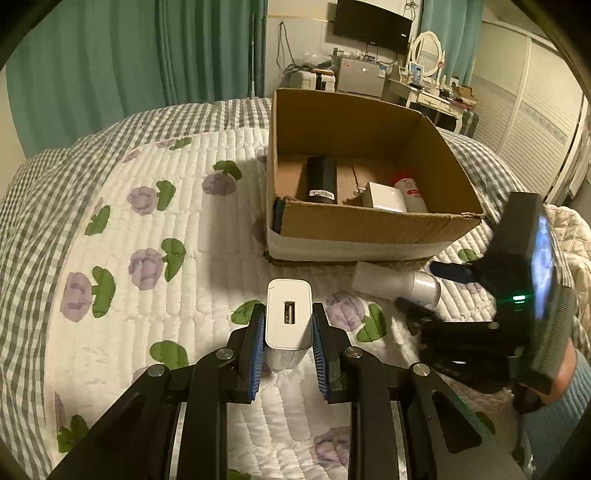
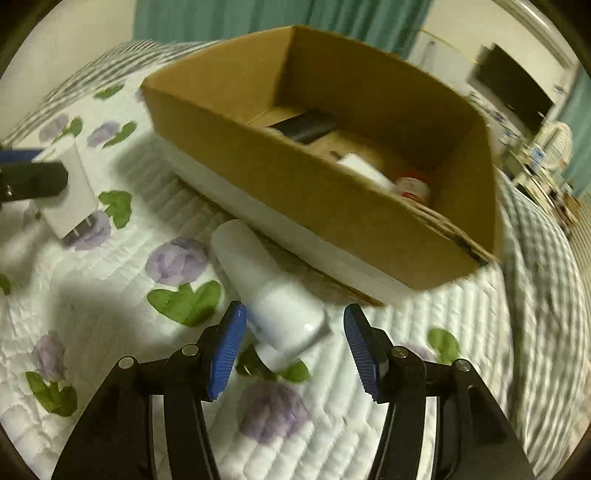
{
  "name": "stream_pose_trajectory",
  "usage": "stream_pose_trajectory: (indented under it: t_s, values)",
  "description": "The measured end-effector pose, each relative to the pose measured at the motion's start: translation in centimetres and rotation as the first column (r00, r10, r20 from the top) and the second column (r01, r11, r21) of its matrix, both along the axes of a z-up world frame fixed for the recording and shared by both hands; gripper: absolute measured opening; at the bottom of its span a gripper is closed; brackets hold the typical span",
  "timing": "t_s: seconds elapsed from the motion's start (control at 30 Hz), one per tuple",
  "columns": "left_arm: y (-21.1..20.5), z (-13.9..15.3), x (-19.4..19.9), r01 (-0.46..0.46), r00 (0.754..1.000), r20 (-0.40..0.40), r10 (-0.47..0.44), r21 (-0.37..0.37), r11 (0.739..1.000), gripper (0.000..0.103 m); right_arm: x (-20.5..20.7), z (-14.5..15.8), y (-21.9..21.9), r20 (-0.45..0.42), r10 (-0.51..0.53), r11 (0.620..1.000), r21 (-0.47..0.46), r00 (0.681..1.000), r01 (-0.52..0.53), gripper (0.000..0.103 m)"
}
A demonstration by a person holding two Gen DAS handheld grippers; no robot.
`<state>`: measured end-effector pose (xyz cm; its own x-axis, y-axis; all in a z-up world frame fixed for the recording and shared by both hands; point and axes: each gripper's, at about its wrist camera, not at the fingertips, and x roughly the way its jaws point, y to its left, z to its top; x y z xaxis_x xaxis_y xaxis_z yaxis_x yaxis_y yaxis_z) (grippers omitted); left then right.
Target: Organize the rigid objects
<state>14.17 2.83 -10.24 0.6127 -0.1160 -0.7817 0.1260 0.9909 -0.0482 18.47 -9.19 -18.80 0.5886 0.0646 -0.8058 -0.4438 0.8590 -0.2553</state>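
Observation:
My left gripper point(image 1: 289, 322) is shut on a white USB charger point(image 1: 288, 314) and holds it above the quilt; the charger also shows in the right wrist view point(image 2: 70, 192) with its prongs down. My right gripper point(image 2: 293, 325) is open around a white bottle point(image 2: 269, 291) lying on the quilt next to the cardboard box point(image 2: 332, 206). In the left wrist view the bottle point(image 1: 402, 282) lies in front of the box point(image 1: 369, 225) between the right gripper's fingers point(image 1: 450, 271). The box holds a black cylinder point(image 1: 320, 179), a white adapter point(image 1: 384, 195) and a red-capped bottle point(image 1: 408, 188).
The box stands on a bed with a white quilt with a purple flower print point(image 1: 147, 229) and a grey checked border point(image 1: 33, 206). Green curtains point(image 1: 129, 51), a desk with a mirror point(image 1: 428, 74) and a wall screen point(image 1: 373, 24) are behind the bed.

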Motion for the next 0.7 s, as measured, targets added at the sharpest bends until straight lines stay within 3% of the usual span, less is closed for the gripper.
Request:
stream_pose_trajectory:
  t_s: [0.17, 0.33, 0.5, 0.7]
  values:
    - [-0.3, -0.5, 0.3, 0.004, 1.0, -0.011, -0.004, 0.009, 1.0, 0.024, 2.0, -1.6, 1.2, -0.04, -0.021, 0.999, -0.032, 0.999, 0.02, 0.059]
    - [-0.4, -0.5, 0.1, -0.01, 1.0, -0.015, 0.01, 0.022, 1.0, 0.024, 0.5, -1.0, 1.5, -0.019, -0.037, 0.999, -0.038, 0.999, 0.037, 0.052]
    - [-1.1, 1.0, -1.5, -0.002, 1.0, -0.001, 0.002, -0.005, 1.0, 0.024, -3.1, 1.5, 0.4, 0.016, -0.14, 0.989, 0.039, 0.99, 0.14, 0.052]
    - [-2.6, 3.9, -3.1, 0.034, 0.999, 0.041, -0.033, -0.008, 0.999, 0.024, -5.8, 6.5, -0.1, 0.075, -0.18, 0.978, 0.12, 0.981, 0.171, 0.052]
